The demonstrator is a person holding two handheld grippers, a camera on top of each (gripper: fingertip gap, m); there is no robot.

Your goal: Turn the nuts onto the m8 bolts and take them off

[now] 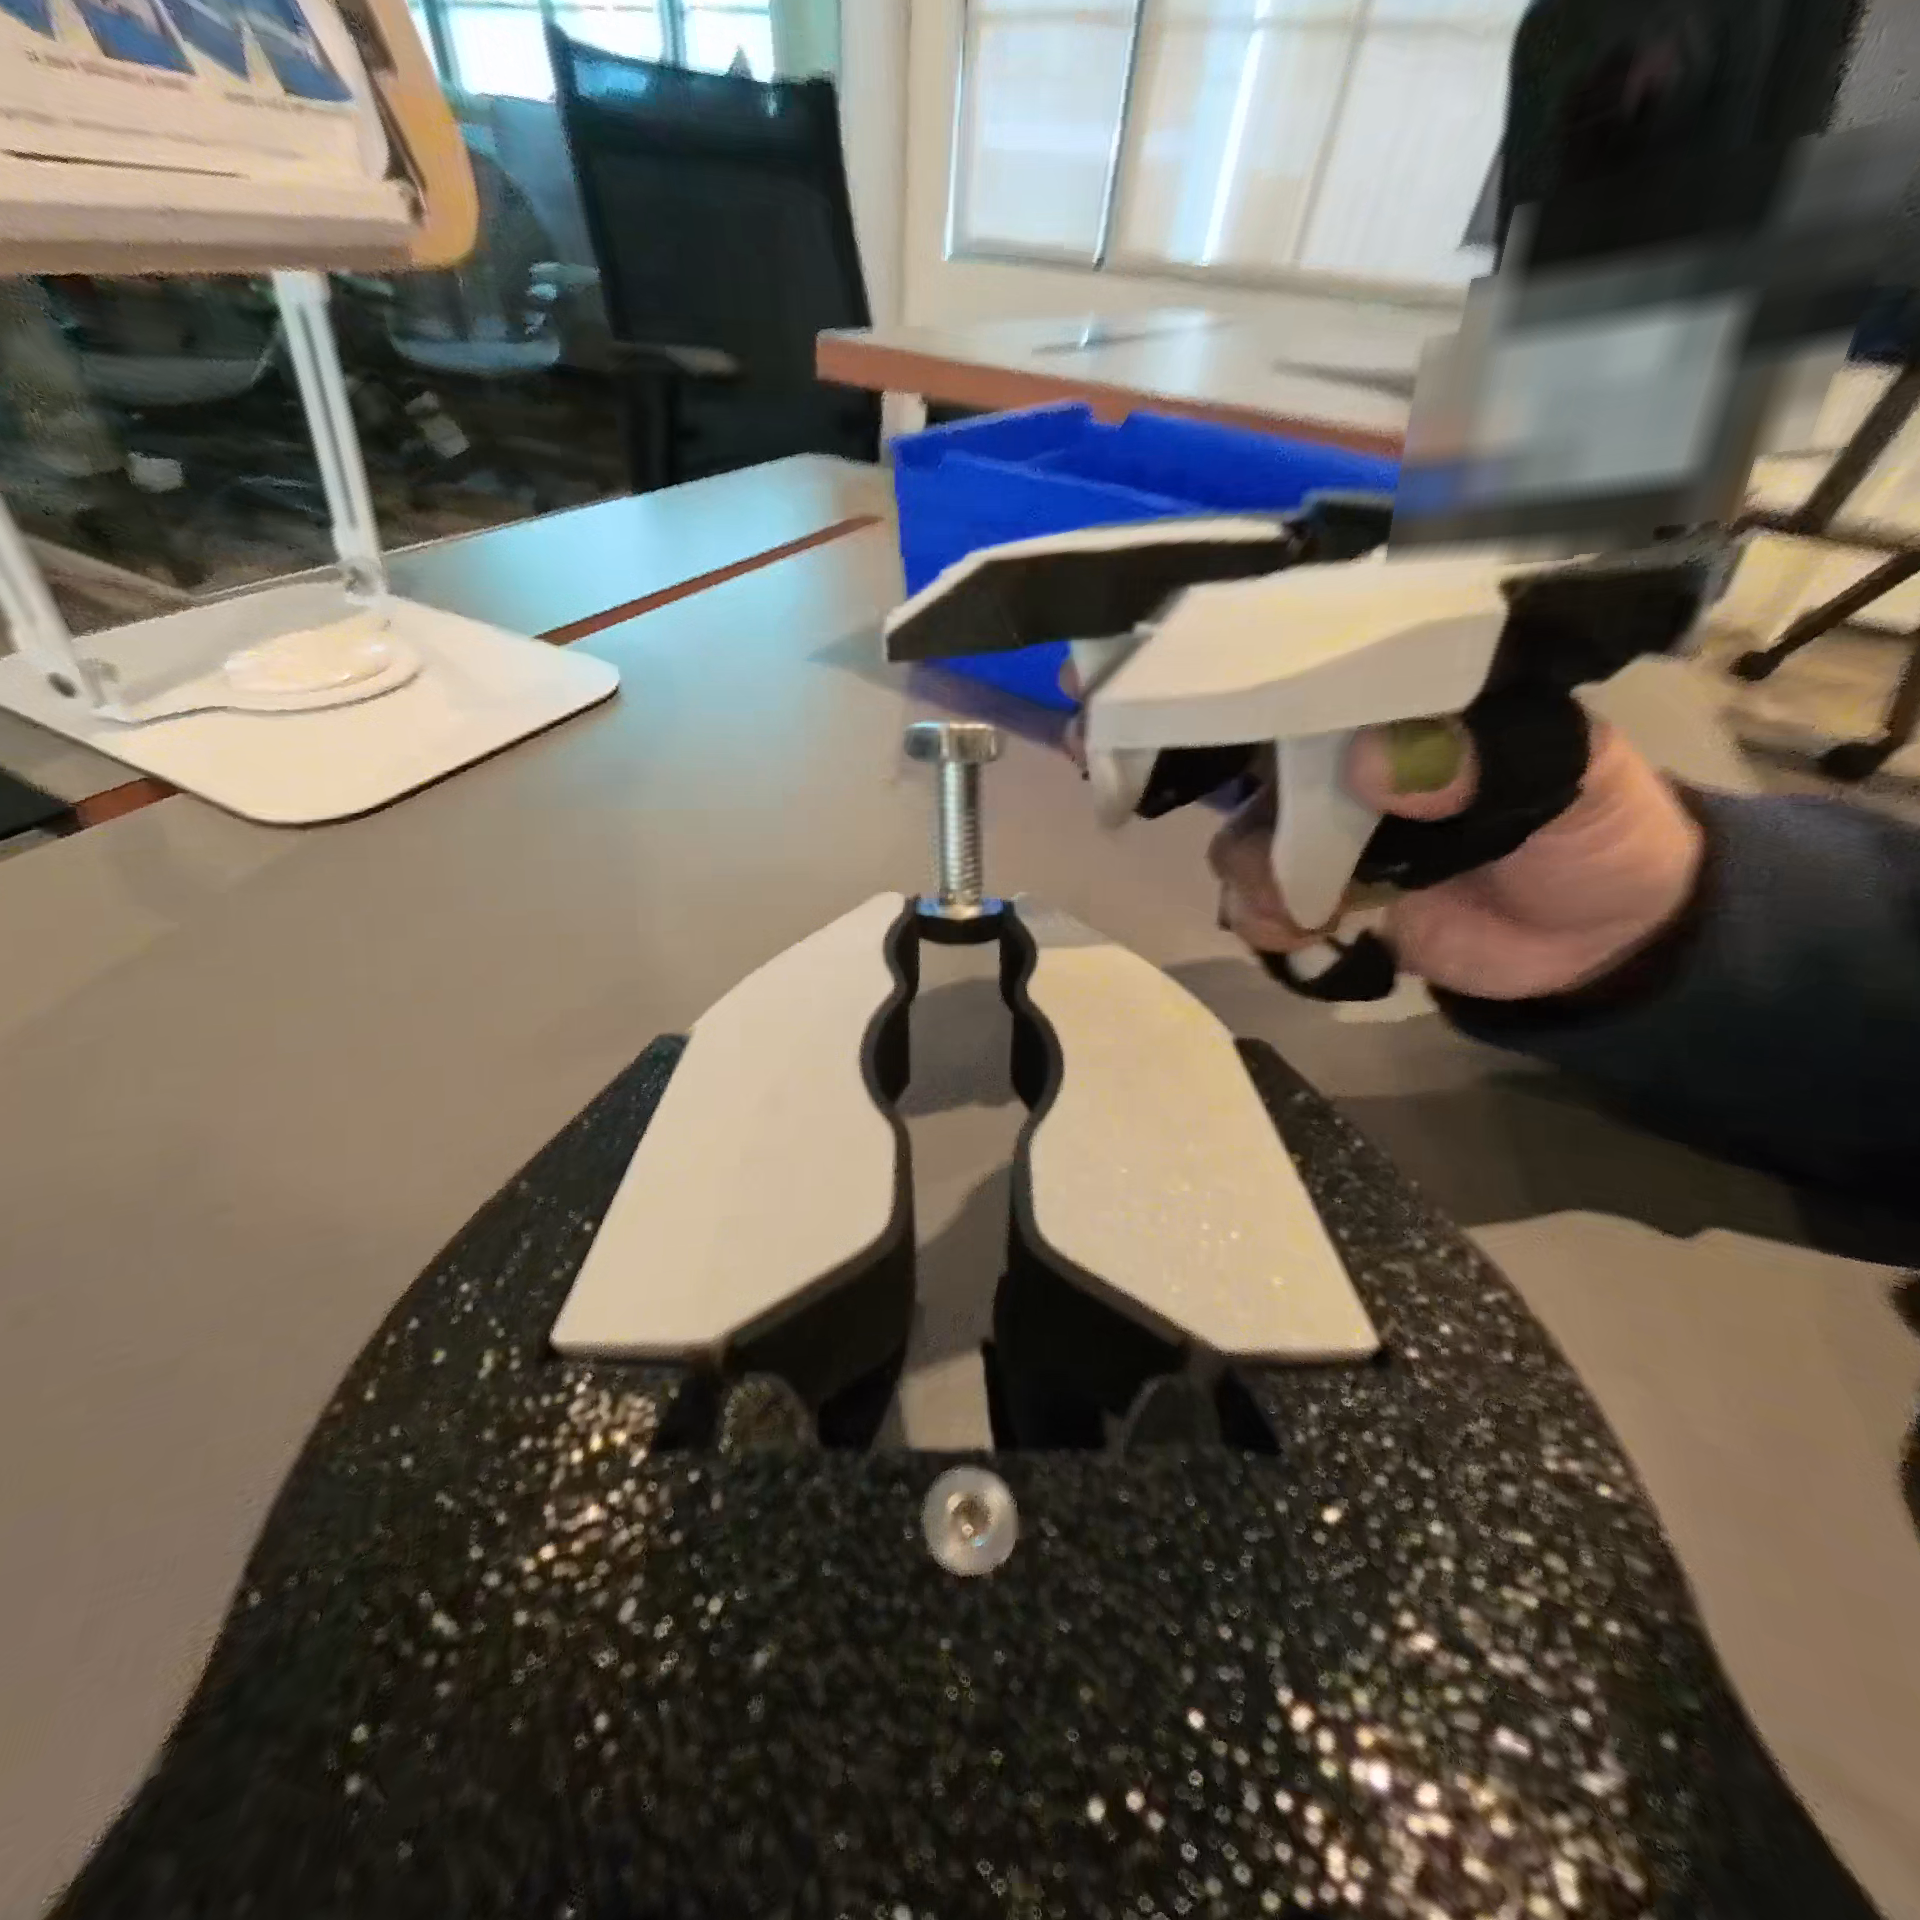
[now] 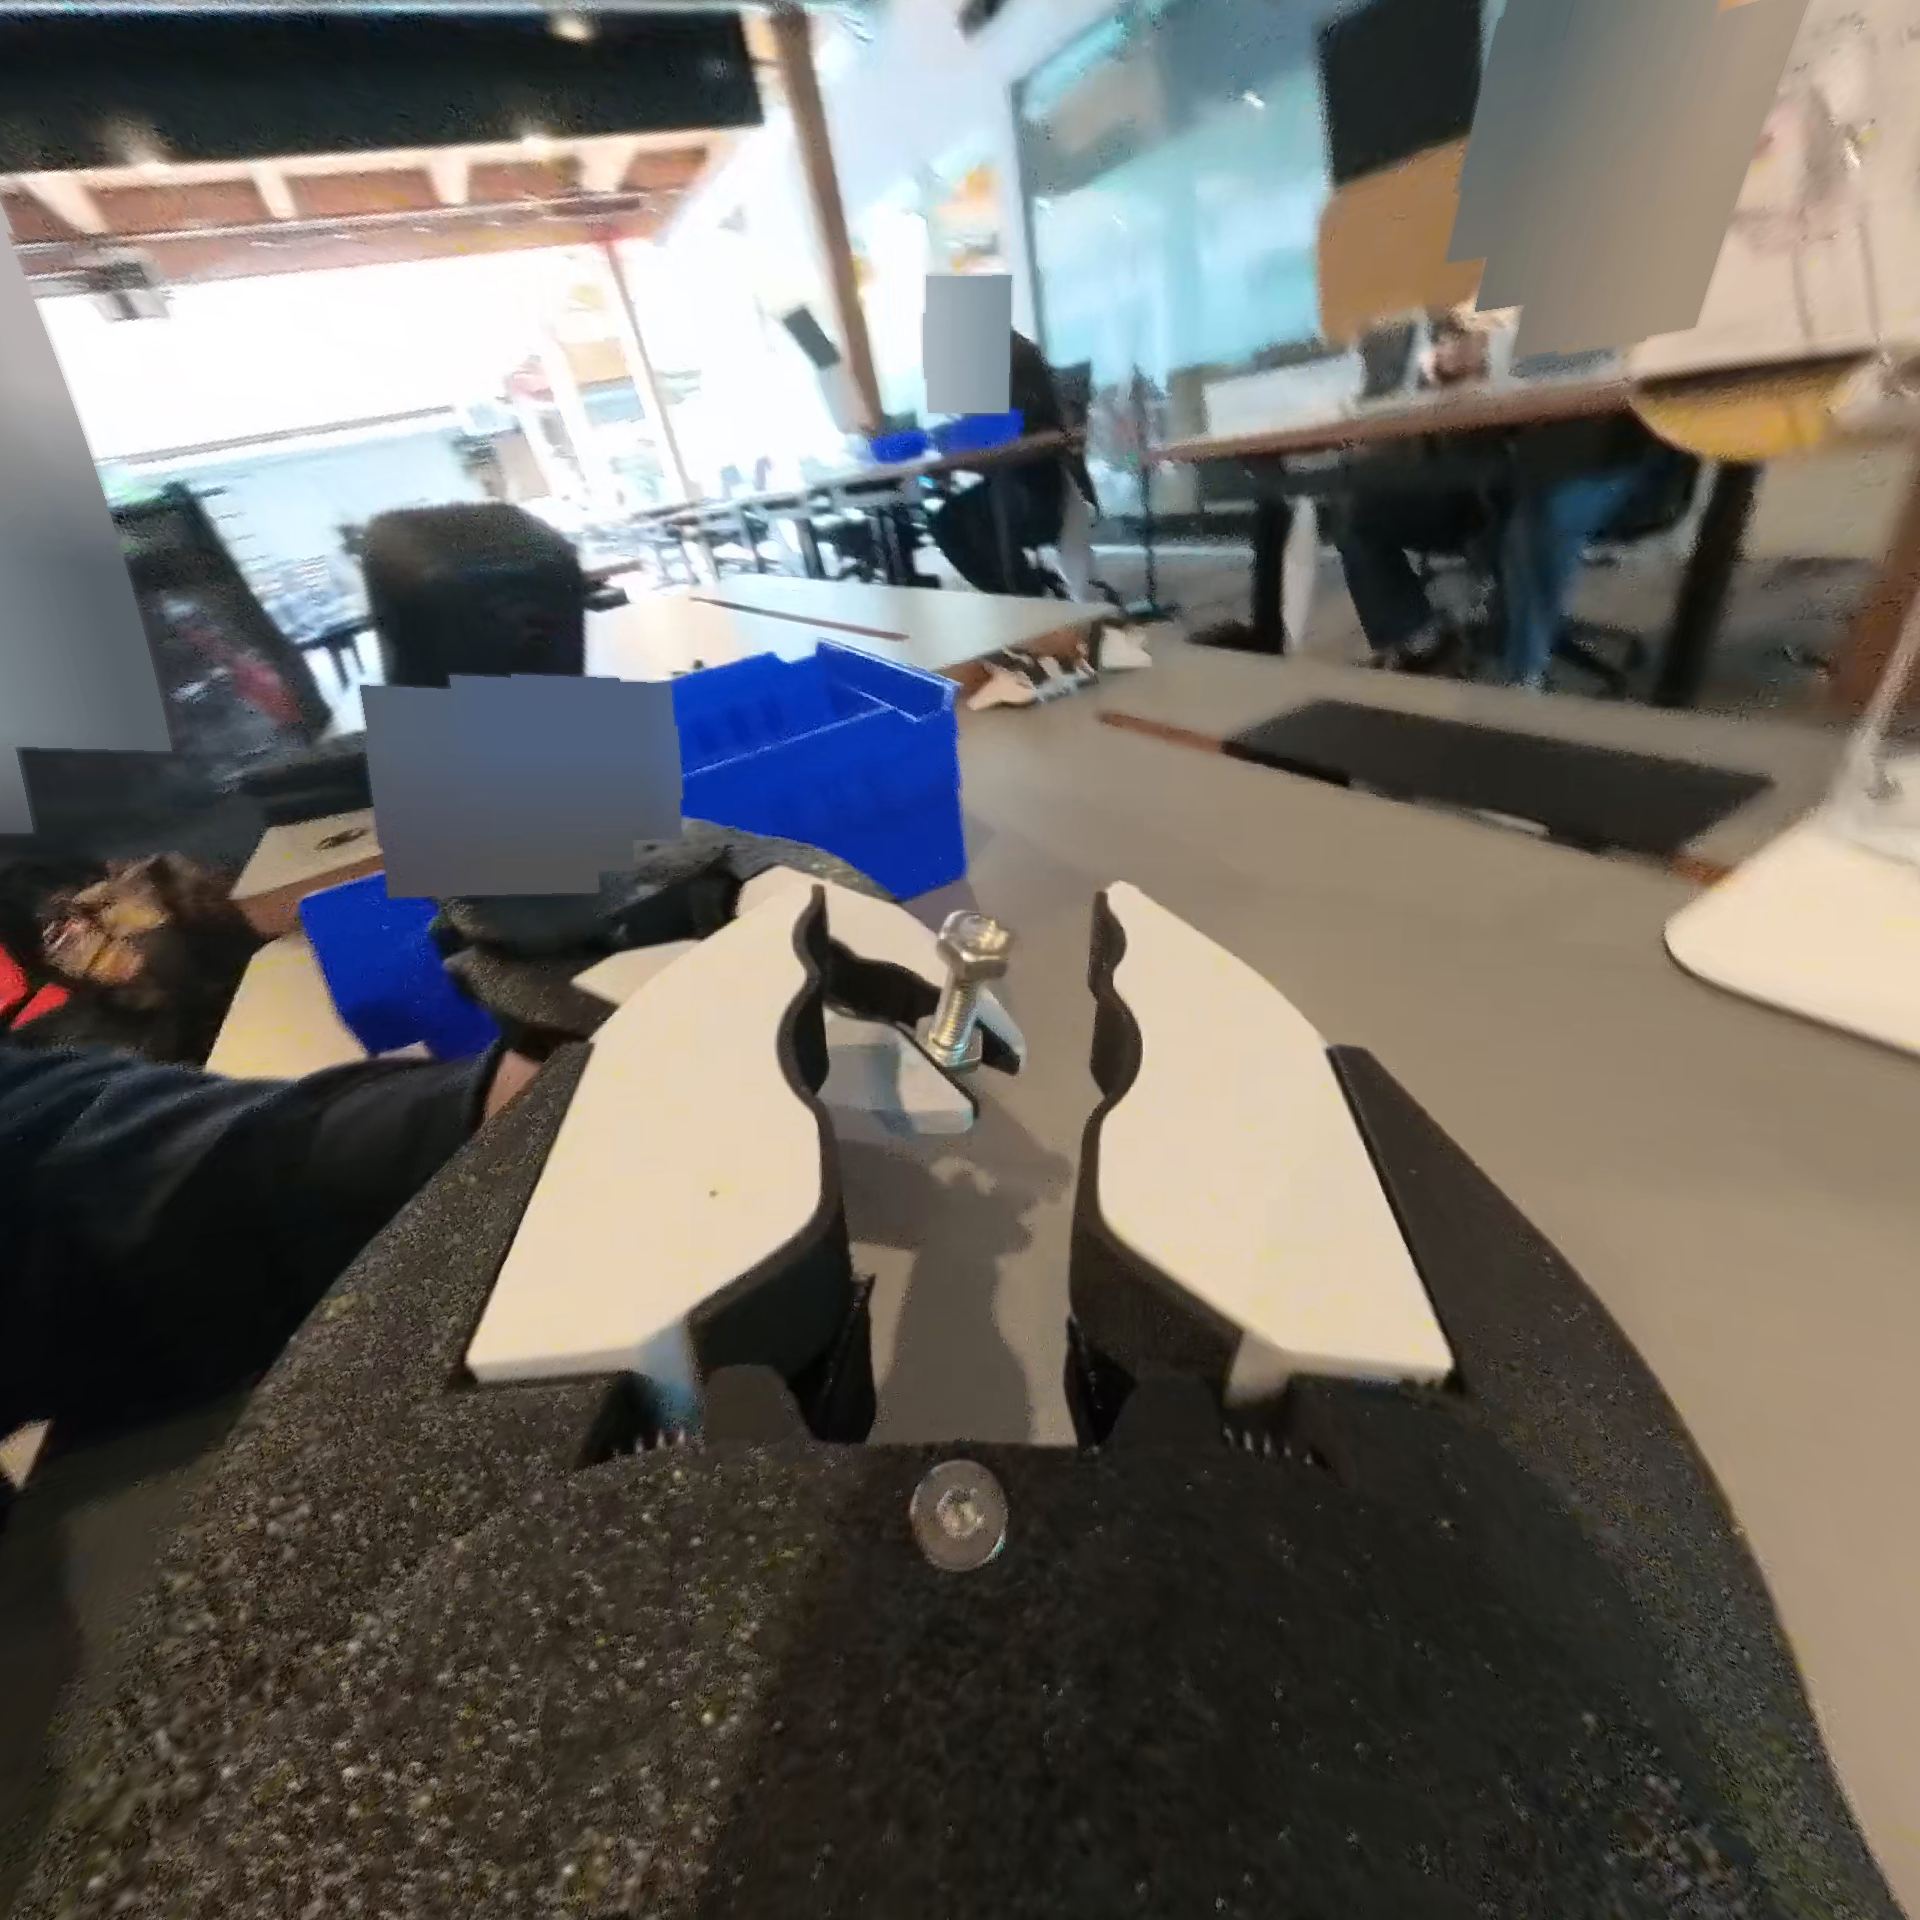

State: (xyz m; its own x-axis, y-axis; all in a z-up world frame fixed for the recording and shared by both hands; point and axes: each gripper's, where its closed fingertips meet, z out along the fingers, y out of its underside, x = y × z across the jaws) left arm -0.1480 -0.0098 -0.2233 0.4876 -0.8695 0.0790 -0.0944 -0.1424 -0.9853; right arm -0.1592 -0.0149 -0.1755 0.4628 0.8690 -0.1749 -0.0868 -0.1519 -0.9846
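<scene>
While the nut (image 1: 956, 911) sits pinched at the tips of the left tool (image 1: 958, 925), the bolt (image 1: 954, 805) stands upright out of it, head up, with most of its thread bare above the nut. Only 1 nut and 1 bolt show (whether the nut is going on or coming off cannot be read from the thread alone). From the right wrist view the same bolt (image 2: 964, 997) stands tilted a little between and beyond the right tool's own fingers (image 2: 1195, 1039), which are spread wide and touch nothing.

That right tool (image 1: 997, 665) hangs just right of and above the bolt head, apart from it. My guess is a re-grip between turns: the next move calls for bringing the spread fingers over the hex head, closing squarely on its flats, then twisting while the left tool holds the nut steady.

Further right and far, a blue bin (image 1: 1039, 520) stands on the grey tabletop (image 1: 416, 987).
</scene>
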